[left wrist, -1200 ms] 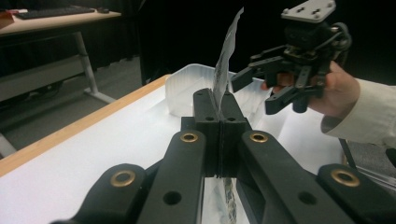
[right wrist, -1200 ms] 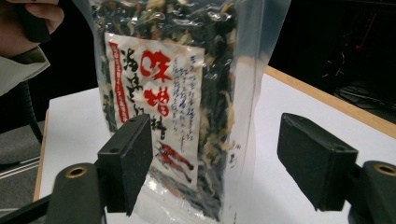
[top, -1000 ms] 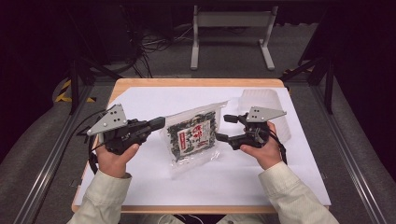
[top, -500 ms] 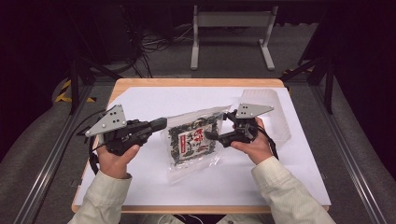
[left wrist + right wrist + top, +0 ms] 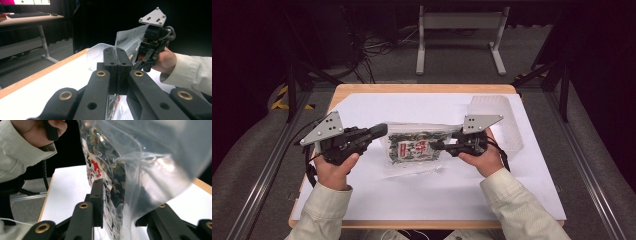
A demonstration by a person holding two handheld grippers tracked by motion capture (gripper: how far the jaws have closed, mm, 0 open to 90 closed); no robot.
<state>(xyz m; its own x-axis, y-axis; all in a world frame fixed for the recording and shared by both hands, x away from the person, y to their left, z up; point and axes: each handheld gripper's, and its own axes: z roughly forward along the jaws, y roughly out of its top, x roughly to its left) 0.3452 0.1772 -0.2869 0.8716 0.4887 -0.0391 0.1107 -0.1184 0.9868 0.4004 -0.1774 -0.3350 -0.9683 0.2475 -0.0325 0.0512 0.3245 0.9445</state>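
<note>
- The left gripper (image 5: 379, 132) has its jaws pressed flat together on the thin clear edge of the snack bag (image 5: 414, 147); the film runs straight up out of the seam between them in the left gripper view.
- The right gripper (image 5: 435, 145) bites the bag from the opposite side. Its near jaw lies against the printed face and the far one sits behind the plastic, so it looks clamped on the bag, though the film blurs the contact.
- The bag hangs stretched between the two, lifted off the white sheet (image 5: 437, 190) on the worktop (image 5: 362, 91), roughly at its middle.
- Risk, as I judge it: the left hold is on bare film only. Pulling the hands apart could make that slippery edge slide out, or tear the seal suddenly and scatter the dark flakes inside.
- If one side lets go, the bag would swing on the other gripper and probably drop onto the sheet.
- A twist of either wrist may crumple the pouch and crush its contents.
- Hard to make out: the label's red and black print is too small to read.
- The clear tub (image 5: 494, 122) behind the right hand (image 5: 482, 160) is pale against the sheet; I cannot tell whether anything is in it.
</note>
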